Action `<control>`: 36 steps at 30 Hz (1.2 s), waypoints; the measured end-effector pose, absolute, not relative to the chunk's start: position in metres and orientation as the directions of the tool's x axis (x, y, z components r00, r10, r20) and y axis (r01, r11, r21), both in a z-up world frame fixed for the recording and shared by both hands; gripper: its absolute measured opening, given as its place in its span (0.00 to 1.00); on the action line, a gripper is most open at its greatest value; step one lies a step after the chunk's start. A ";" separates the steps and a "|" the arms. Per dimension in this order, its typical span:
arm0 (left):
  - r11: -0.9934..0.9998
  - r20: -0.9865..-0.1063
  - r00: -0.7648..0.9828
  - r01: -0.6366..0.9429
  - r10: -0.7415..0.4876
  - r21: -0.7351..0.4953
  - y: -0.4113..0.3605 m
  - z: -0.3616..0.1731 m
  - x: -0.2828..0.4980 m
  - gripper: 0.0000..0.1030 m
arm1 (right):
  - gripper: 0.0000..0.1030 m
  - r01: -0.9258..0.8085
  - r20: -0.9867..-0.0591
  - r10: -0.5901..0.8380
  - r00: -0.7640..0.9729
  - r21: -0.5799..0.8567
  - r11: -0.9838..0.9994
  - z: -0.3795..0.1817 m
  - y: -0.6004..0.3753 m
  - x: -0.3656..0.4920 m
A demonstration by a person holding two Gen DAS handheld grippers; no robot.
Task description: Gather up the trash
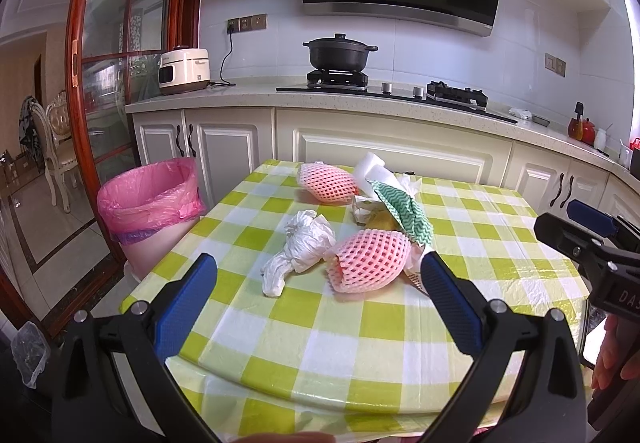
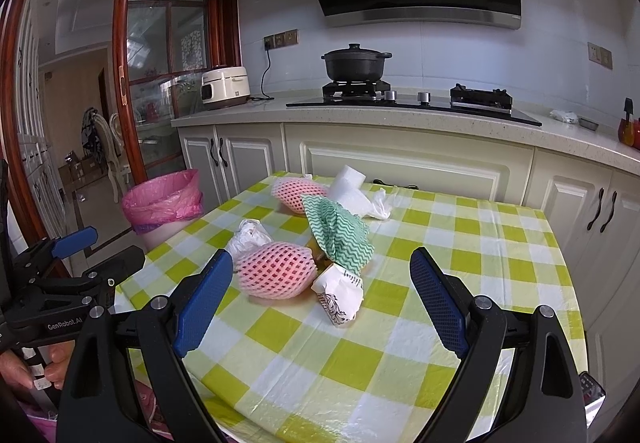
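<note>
Trash lies on a table with a green-checked cloth point(image 1: 360, 331) point(image 2: 460, 243). Nearest is a pink foam net point(image 1: 368, 261) point(image 2: 276, 269), with a crumpled white plastic bag point(image 1: 298, 249) point(image 2: 248, 235) to its left. Behind it are a green-and-white wavy cloth point(image 1: 402, 209) point(image 2: 340, 235), a second pink foam net point(image 1: 326, 182) point(image 2: 296, 193), white foam wrap point(image 1: 370, 167) point(image 2: 352, 191) and a printed paper wrapper point(image 2: 340, 295). My left gripper point(image 1: 318, 283) hangs open above the table's near edge, short of the bag and net. My right gripper point(image 2: 322, 281) is open too, just short of the net and wrapper.
A bin lined with a pink bag point(image 1: 150, 199) point(image 2: 164, 199) stands on the floor off the table's left far corner. Kitchen cabinets and a counter with a black pot point(image 1: 340, 51) and a white cooker point(image 1: 184, 71) run behind. A glass door with a red frame is at left.
</note>
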State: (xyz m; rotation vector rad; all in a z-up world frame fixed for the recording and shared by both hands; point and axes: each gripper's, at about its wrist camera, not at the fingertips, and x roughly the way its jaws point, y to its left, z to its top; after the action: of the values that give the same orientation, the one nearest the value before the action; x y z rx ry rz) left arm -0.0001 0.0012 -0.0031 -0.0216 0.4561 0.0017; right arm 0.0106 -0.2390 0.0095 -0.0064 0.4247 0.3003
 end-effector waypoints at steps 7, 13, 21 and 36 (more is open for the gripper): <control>1.000 -0.441 0.897 -0.006 -0.004 -0.021 0.000 -0.004 0.000 0.96 | 0.83 -0.285 -0.406 0.286 0.868 0.065 0.956 0.005 -0.242 0.010; 1.000 -0.442 0.897 -0.006 -0.004 -0.020 0.000 -0.004 0.000 0.96 | 0.83 -0.284 -0.408 0.288 0.866 0.071 0.956 0.006 -0.242 0.010; 1.000 -0.443 0.896 -0.008 -0.003 -0.022 -0.001 -0.005 -0.001 0.96 | 0.83 -0.284 -0.406 0.289 0.867 0.073 0.956 0.008 -0.243 0.011; 1.000 -0.447 0.895 -0.007 -0.003 -0.022 -0.001 -0.006 0.000 0.96 | 0.83 -0.284 -0.405 0.291 0.867 0.080 0.956 0.007 -0.243 0.010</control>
State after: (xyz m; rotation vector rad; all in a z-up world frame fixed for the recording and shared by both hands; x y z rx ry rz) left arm -0.0001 -0.0011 -0.0061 -0.0237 0.4630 0.0020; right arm 0.0104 -0.2425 0.0069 0.0184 0.4269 0.3010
